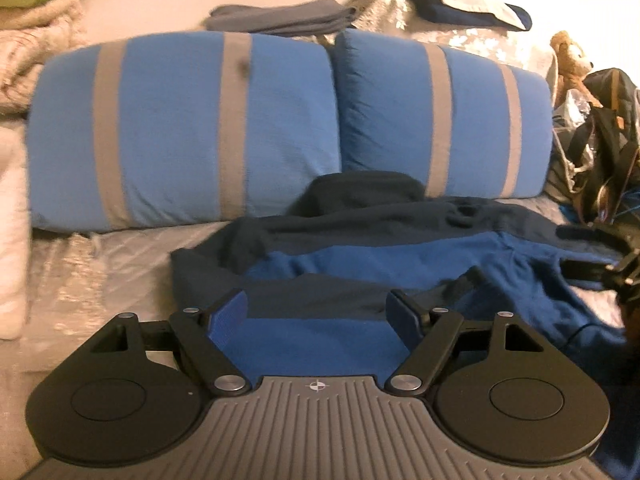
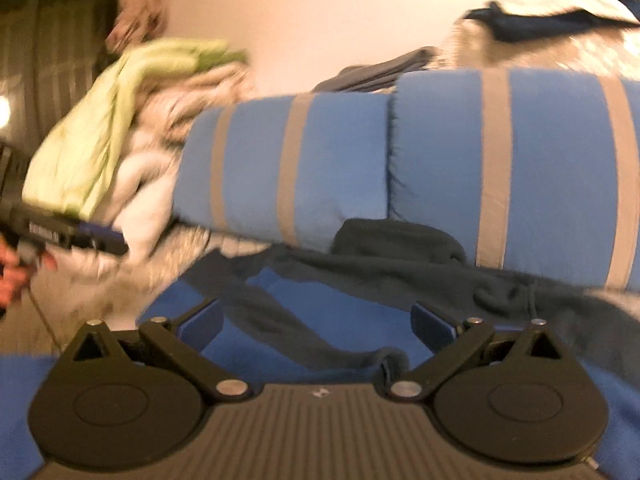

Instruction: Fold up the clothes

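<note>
Garment: rumpled navy-and-royal-blue fleece hoodie (image 1: 400,256) on bed, near two blue grey-striped pillows (image 1: 192,120). Left gripper (image 1: 322,312) and right gripper (image 2: 316,320) fingers wide apart, holding nothing.

A crumpled garment (image 1: 400,256) lies on the bed (image 1: 100,264), just in front of two pillows (image 1: 188,128) standing side by side. Behind the pillows rests a folded stack of cloth (image 1: 280,20). A heap of blankets (image 1: 36,52) sits left of the pillows; a teddy bear (image 1: 570,62) and bags (image 1: 604,136) lie to their right.
</note>
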Motion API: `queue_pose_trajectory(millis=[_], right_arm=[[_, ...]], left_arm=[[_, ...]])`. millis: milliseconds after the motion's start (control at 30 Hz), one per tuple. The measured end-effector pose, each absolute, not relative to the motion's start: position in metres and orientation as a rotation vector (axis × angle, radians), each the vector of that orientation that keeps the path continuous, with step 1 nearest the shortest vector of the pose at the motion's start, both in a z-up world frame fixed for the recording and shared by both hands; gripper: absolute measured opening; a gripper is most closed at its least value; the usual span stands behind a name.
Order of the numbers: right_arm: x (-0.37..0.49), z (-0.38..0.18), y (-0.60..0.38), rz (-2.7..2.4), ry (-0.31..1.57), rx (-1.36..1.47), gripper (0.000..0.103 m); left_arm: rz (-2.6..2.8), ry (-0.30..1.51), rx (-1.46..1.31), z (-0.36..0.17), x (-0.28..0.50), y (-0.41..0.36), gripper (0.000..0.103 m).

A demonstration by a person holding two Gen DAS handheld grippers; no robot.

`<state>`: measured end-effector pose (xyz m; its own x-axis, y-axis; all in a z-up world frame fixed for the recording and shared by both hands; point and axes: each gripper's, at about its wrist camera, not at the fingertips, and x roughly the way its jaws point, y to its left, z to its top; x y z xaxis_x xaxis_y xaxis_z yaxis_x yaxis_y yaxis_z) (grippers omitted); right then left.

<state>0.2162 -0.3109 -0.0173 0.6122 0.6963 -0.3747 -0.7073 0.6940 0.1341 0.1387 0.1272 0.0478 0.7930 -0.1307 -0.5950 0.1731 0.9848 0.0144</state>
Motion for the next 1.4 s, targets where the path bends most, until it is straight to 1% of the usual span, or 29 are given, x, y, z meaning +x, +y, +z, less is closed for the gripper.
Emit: queue_pose_trajectory(millis=[67,167,300,367,467,500,533,767,867,933,1000,1033,1167,1200,1233,1267,1333,1400], right_arm=[[0.214,-0.011,-0.308,0.843,0.431,-0.138,0.103],[0.208,-0.003,-0.298,0.890,0.422,-0.377,0.103],[0.199,-0.011,-0.280,0.953,0.402,-0.716,0.101],[0.194,-0.022,-0.270,0.993,0.402,-0.886,0.097],[0.191,-0.040,-0.256,1.036,0.417,-1.107,0.088],[0.193,-0.045,-0.251,1.039,0.424,-1.153,0.084],[0.195,-0.047,-0.247,1.048,0.431,-1.177,0.083],[0.208,-0.056,-0.216,1.189,0.516,-1.262,0.083],[0.218,-0.062,-0.202,1.227,0.575,-1.310,0.079],[0.223,-0.069,-0.196,1.227,0.609,-1.364,0.071],[0.229,-0.074,-0.192,1.228,0.642,-1.401,0.068],[0.231,-0.076,-0.191,1.232,0.662,-1.409,0.063],[0.233,-0.083,-0.189,1.235,0.692,-1.443,0.051],[0.231,-0.085,-0.190,1.231,0.684,-1.457,0.042],[0.228,-0.087,-0.191,1.228,0.675,-1.471,0.036],[0.223,-0.090,-0.193,1.228,0.655,-1.489,0.033],[0.214,-0.095,-0.195,1.217,0.612,-1.530,0.026],[0.200,-0.099,-0.199,1.202,0.558,-1.586,0.022]], left_arm=[[-0.153,0.626,0.065,0.047,0.132,0.137,0.076],[-0.138,0.625,0.049,0.044,0.125,0.149,0.076],[-0.118,0.648,0.006,0.034,0.122,0.162,0.076],[-0.119,0.663,-0.026,0.028,0.122,0.168,0.076],[-0.119,0.665,-0.037,0.023,0.121,0.172,0.076],[-0.122,0.665,-0.035,0.021,0.120,0.173,0.076],[-0.127,0.667,-0.030,0.018,0.120,0.174,0.076],[-0.158,0.695,-0.043,0.004,0.121,0.180,0.076],[-0.191,0.693,-0.079,0.001,0.118,0.183,0.076],[-0.208,0.691,-0.096,0.000,0.117,0.184,0.076],[-0.216,0.692,-0.098,-0.002,0.116,0.185,0.076],[-0.222,0.692,-0.094,-0.002,0.115,0.185,0.076],[-0.251,0.684,-0.087,-0.005,0.112,0.186,0.077],[-0.258,0.681,-0.088,-0.006,0.111,0.186,0.076],[-0.267,0.677,-0.094,-0.007,0.110,0.188,0.076],[-0.272,0.674,-0.100,-0.009,0.111,0.190,0.076],[-0.268,0.676,-0.114,-0.011,0.112,0.193,0.077],[-0.256,0.683,-0.121,-0.014,0.113,0.196,0.077]])
